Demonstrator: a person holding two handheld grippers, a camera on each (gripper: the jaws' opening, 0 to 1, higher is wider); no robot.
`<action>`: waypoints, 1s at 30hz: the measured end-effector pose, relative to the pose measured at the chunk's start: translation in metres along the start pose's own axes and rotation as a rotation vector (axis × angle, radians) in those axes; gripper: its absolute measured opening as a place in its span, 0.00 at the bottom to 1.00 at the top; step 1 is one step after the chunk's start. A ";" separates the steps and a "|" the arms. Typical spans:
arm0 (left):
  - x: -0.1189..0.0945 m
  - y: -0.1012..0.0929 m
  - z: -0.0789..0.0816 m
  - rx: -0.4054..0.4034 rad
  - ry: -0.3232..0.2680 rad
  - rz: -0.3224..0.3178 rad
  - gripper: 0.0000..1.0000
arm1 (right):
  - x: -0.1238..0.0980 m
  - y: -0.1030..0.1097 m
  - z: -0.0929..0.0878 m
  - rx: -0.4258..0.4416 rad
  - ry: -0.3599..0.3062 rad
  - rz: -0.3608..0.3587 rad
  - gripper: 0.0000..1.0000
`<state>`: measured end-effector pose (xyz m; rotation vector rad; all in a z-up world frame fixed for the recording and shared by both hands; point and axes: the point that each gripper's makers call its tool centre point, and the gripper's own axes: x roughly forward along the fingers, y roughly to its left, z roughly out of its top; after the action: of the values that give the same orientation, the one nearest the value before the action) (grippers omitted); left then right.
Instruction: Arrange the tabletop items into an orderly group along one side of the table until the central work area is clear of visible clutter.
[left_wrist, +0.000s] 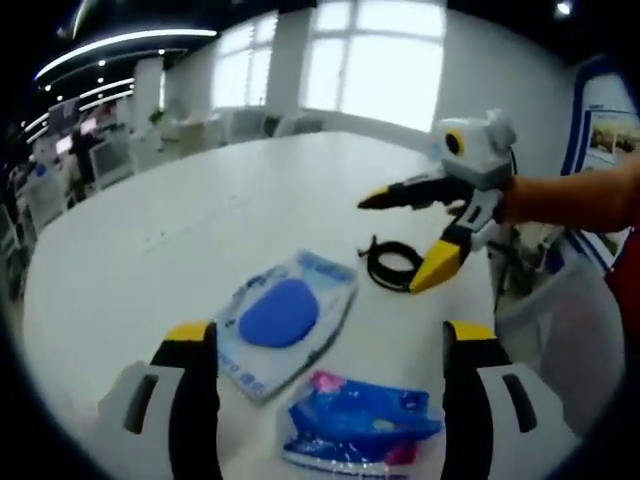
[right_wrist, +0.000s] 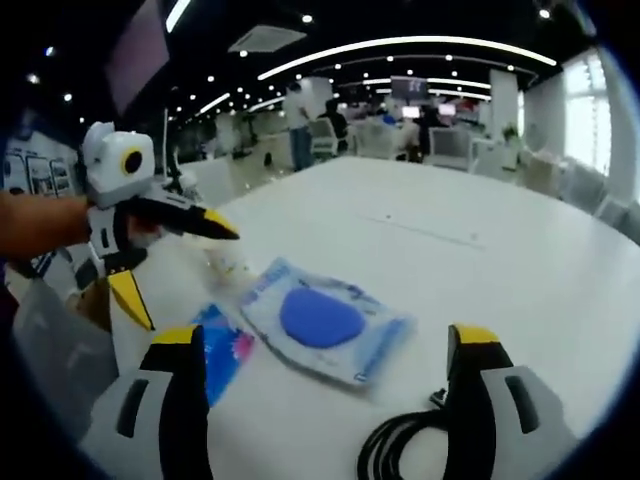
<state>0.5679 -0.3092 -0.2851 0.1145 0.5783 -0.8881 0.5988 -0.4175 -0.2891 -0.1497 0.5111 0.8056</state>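
On the white table (left_wrist: 190, 220) lies a clear pouch with a blue oval pad (left_wrist: 285, 315), and a blue-and-pink packet (left_wrist: 360, 425) sits nearer to me. My left gripper (left_wrist: 330, 335) is open, its jaws on either side of these two without touching them. A coiled black cable (left_wrist: 392, 262) lies further right, under my open right gripper (left_wrist: 402, 238). In the right gripper view, my right gripper (right_wrist: 325, 335) hangs open above the table (right_wrist: 500, 250), with the cable (right_wrist: 400, 445) between its jaws, the pouch (right_wrist: 320, 318) ahead and the packet (right_wrist: 222, 350) to the left. The left gripper (right_wrist: 178, 262) is open there.
The table edge runs close behind the items, with a translucent chair-like object (left_wrist: 560, 310) just past it. A poster stand (left_wrist: 605, 130) rises beyond. Desks, chairs and standing people (right_wrist: 300, 125) fill the far room. Most of the tabletop stretches bare toward the windows.
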 end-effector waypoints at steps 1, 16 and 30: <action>-0.002 0.000 -0.001 -0.008 -0.003 0.000 0.90 | -0.002 0.004 0.000 0.000 -0.003 0.004 0.99; -0.045 -0.014 -0.030 -0.022 -0.013 -0.009 0.87 | -0.034 0.066 -0.011 -0.026 0.004 0.077 0.97; -0.066 -0.018 -0.076 0.012 0.028 -0.072 0.83 | -0.069 0.125 -0.023 -0.001 0.053 0.085 0.96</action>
<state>0.4893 -0.2502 -0.3124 0.1180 0.6064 -0.9617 0.4599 -0.3831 -0.2677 -0.1513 0.5699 0.8864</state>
